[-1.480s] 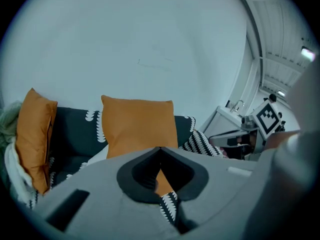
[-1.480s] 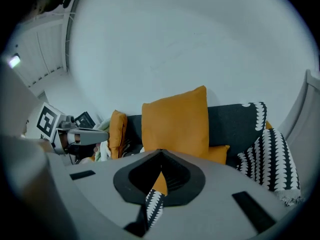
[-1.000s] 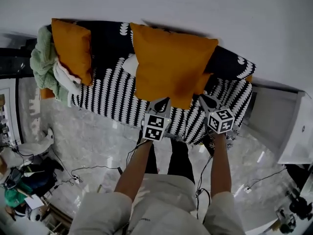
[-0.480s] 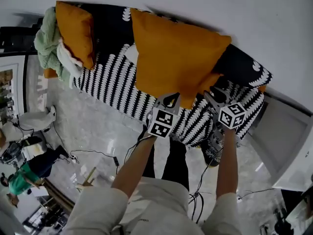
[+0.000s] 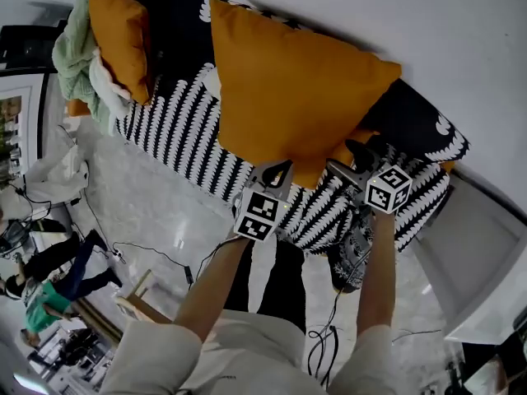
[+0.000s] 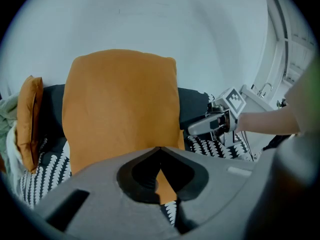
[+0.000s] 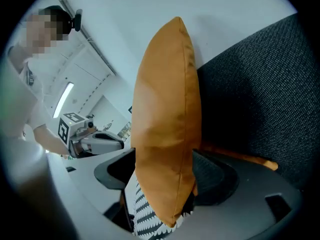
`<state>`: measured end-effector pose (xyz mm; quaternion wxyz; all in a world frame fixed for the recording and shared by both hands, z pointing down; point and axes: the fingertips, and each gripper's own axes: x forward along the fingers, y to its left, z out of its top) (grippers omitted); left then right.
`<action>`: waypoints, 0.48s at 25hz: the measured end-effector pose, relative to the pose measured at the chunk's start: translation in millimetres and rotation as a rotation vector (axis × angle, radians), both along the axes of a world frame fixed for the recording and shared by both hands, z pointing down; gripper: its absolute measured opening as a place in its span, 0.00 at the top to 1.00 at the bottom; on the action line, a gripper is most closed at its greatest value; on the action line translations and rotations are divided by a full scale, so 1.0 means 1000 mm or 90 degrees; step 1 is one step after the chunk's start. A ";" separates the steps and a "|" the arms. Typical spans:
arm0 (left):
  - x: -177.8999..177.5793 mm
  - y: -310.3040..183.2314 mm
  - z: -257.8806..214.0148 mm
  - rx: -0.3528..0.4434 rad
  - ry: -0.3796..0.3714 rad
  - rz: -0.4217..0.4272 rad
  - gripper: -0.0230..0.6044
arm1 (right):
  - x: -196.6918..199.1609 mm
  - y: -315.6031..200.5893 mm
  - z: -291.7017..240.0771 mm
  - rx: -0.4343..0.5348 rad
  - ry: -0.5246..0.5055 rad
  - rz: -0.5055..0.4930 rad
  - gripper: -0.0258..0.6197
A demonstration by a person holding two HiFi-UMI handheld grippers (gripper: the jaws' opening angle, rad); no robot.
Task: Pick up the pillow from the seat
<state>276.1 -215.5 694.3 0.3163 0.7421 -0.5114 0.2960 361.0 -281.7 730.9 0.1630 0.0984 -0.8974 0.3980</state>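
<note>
Pillow [image 5: 288, 89], large and orange, stands tilted at the upper centre of the head view, over the seat [image 5: 185, 134] with its black-and-white patterned cover. Behind it is a bare white wall [image 5: 445, 23]. Open floor [image 5: 140, 212] lies at the lower left, crossed by thin cables [image 5: 156, 249], and a white cabinet [image 5: 486, 278] crowds the lower right. A second orange cushion [image 5: 119, 39] and a green cloth [image 5: 72, 56] sit at the seat's upper-left end, well apart from the pillow.

The pillow hides the middle of the seat and its dark backrest [image 7: 260, 94].

The left gripper [image 5: 276, 171] is at the pillow's lower edge. In the left gripper view its tips meet, pinching the orange fabric. The right gripper [image 5: 347, 156] is at the lower right corner. Its jaws have just been opening and stand apart, with the corner hanging between them. Whether the fabric touches the pads cannot be told.
</note>
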 end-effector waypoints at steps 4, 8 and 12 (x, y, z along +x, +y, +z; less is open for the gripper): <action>0.005 0.000 -0.001 0.010 -0.015 0.005 0.95 | 0.009 -0.007 0.003 0.002 -0.020 0.001 0.43; 0.007 -0.005 0.001 0.015 -0.022 0.009 0.95 | 0.004 -0.019 0.006 0.001 -0.033 0.015 0.29; 0.008 -0.011 0.008 0.021 -0.026 0.011 0.95 | -0.016 -0.025 0.006 -0.024 -0.090 -0.003 0.22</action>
